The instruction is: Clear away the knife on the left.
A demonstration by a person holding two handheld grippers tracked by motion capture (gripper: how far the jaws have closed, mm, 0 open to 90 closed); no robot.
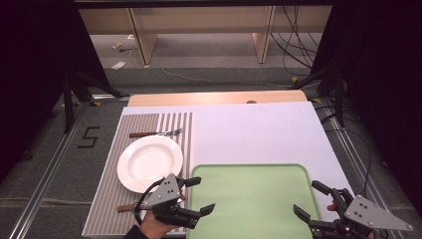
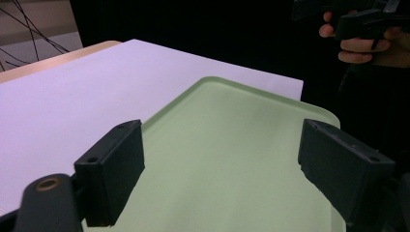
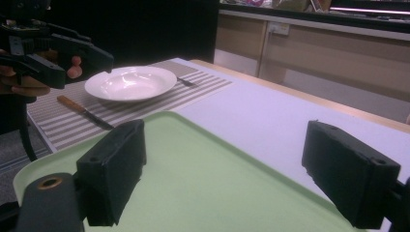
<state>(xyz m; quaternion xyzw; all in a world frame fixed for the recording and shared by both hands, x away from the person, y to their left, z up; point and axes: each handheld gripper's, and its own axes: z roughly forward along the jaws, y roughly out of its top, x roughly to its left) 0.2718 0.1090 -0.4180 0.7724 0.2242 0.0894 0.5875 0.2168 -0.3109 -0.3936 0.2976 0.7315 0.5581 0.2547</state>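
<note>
High view: left gripper (image 1: pixel 199 195) and right gripper (image 1: pixel 309 199) both spread wide, grasping nothing, at lower frame over near edge of green tray (image 1: pixel 249 199). Plate (image 1: pixel 150 163) lies upper left of left gripper, on striped mat (image 1: pixel 107 199); left hand nearer, likely takes it. Fork (image 1: pixel 155 133) beyond plate, knife (image 3: pixel 84 111) on its near side.

High view: fixed overhead camera on the person's side, looking forward and down across the whole table to the floor and shelving beyond. Left gripper view: low and close over the green tray (image 2: pixel 232 159), facing across it toward the right gripper (image 2: pixel 362 21) at upper right. Right gripper view: equally low and close, facing the opposite way across the tray toward the white plate (image 3: pixel 130 82) and left gripper (image 3: pixel 53 55). All three views share the tray and the white tabletop (image 1: pixel 259 132).
</note>
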